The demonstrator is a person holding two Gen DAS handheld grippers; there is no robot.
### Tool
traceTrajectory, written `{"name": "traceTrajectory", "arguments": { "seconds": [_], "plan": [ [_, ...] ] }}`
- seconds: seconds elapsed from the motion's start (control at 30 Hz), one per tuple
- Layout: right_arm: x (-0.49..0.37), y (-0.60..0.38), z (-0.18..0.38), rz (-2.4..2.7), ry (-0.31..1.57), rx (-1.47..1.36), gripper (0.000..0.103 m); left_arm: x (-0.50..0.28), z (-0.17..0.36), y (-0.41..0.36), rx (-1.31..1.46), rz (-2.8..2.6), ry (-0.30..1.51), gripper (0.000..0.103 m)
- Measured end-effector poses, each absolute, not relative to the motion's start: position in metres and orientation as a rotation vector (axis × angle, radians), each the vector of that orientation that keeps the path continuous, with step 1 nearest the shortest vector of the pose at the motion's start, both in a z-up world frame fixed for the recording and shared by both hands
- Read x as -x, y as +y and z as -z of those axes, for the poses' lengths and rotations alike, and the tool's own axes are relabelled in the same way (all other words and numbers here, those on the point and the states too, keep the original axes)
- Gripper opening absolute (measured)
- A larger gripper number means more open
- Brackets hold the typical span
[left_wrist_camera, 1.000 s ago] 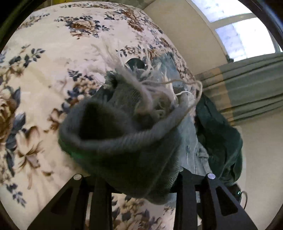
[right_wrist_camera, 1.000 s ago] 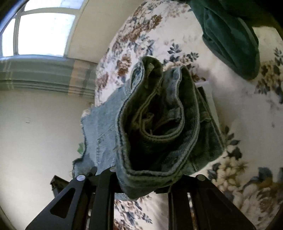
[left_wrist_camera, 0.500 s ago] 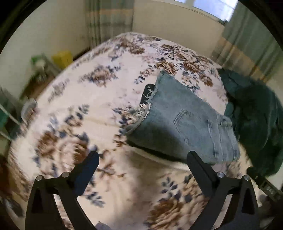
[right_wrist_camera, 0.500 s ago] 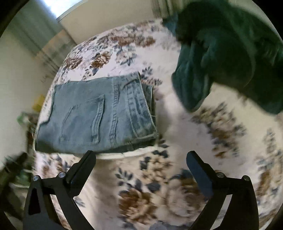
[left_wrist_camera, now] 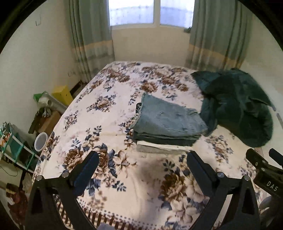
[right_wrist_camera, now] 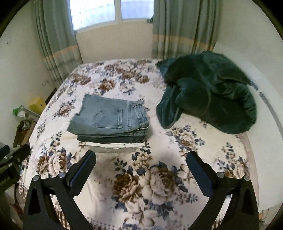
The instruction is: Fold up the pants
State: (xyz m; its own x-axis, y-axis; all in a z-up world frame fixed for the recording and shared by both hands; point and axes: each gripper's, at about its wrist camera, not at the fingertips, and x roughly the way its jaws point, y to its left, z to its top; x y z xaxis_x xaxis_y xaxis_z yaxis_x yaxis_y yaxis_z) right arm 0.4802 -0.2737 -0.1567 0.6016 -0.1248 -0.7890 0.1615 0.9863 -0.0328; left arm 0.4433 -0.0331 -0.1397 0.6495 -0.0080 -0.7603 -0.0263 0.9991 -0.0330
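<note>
The folded blue jeans [left_wrist_camera: 168,120] lie on top of a stack of folded clothes in the middle of the floral bed [left_wrist_camera: 109,109]; in the right wrist view the jeans [right_wrist_camera: 109,116] show a back pocket facing up, with darker denim and a white garment [right_wrist_camera: 115,145] beneath. My left gripper [left_wrist_camera: 141,169] is open and empty, held back above the bed's near part, well short of the stack. My right gripper [right_wrist_camera: 141,169] is also open and empty, equally far back. The right gripper's body [left_wrist_camera: 265,169] shows at the left wrist view's right edge.
A crumpled dark green blanket [right_wrist_camera: 208,92] lies on the bed right of the stack. Left of the bed stand a yellow box [left_wrist_camera: 62,93], a white cup [left_wrist_camera: 41,143], a shelf and clutter. Curtains and a window [left_wrist_camera: 150,12] are behind the bed.
Both grippers let go of the jeans, opened, and pulled back from the bed. The jeans now rest folded on the stack.
</note>
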Motion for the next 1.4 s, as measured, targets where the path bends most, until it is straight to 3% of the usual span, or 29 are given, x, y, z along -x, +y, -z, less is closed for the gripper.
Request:
{"name": "traceTrajectory", "arguments": {
  "seconds": [0.33,0.67,1.0,1.4],
  "plan": [
    [-0.300,-0.239,0.050,0.208,0.777,-0.032,0.103,-0.326,0.072,-0.025,0.028,0.046,0.755,0.101],
    [-0.183,-0.229,-0.022,0.189,0.686,-0.034,0.103,-0.254,0.031,-0.032,-0.004,0.066,0.673,0.101],
    [-0.136,-0.242,-0.059,0.169,0.624,-0.037,0.103,-0.228,0.017,-0.043,0.010,0.060,0.629,0.103],
    [-0.142,-0.249,-0.064,0.134,0.634,-0.033,0.103,-0.216,0.017,-0.046,0.023,0.018,0.612,0.103]
  ]
}}
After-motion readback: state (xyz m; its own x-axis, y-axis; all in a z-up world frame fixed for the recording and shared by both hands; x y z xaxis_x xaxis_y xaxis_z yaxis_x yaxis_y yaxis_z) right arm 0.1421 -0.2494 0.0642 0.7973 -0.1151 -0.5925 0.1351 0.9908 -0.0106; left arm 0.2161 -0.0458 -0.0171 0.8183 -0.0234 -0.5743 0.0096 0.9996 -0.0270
